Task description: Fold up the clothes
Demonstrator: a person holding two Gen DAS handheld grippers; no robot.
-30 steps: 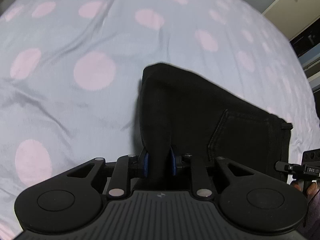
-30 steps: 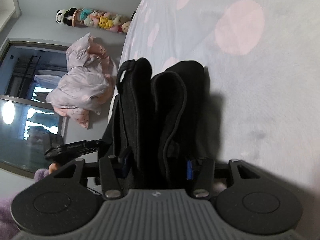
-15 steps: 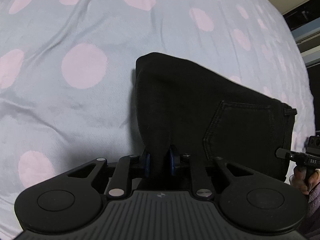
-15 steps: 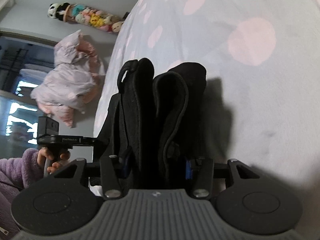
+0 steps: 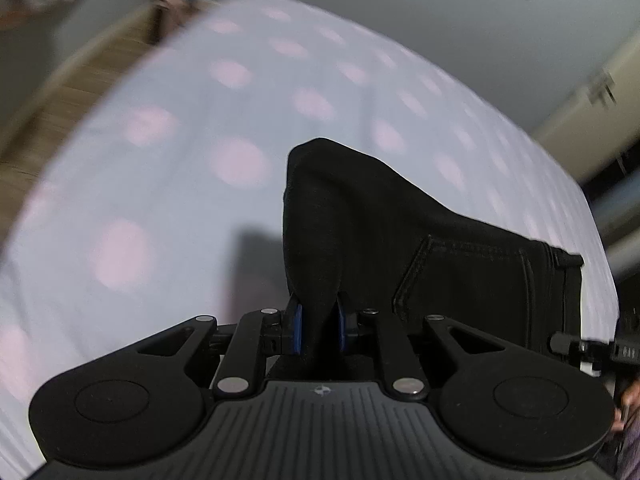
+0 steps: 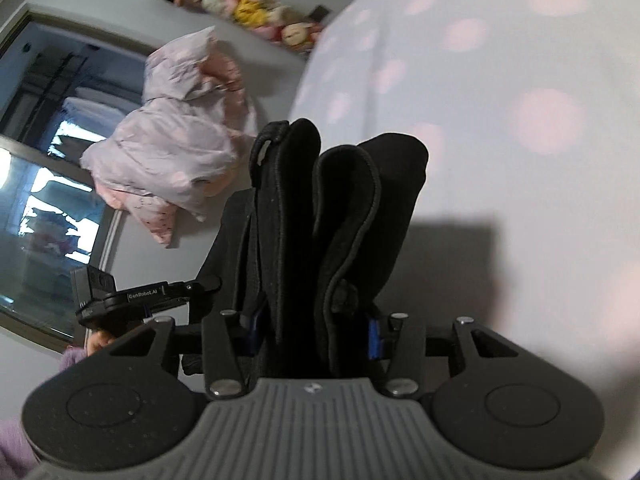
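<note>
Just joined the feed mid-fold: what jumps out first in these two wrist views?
The black trousers fill the middle of both views, stretched between the two grippers above the pale bedsheet with pink dots. The left gripper pinches a thin fold, while the right gripper clamps a thick stack of layers with its jaws wider apart. Past the bed's edge in the right wrist view sit a crumpled pink duvet and a row of plush toys.
</note>
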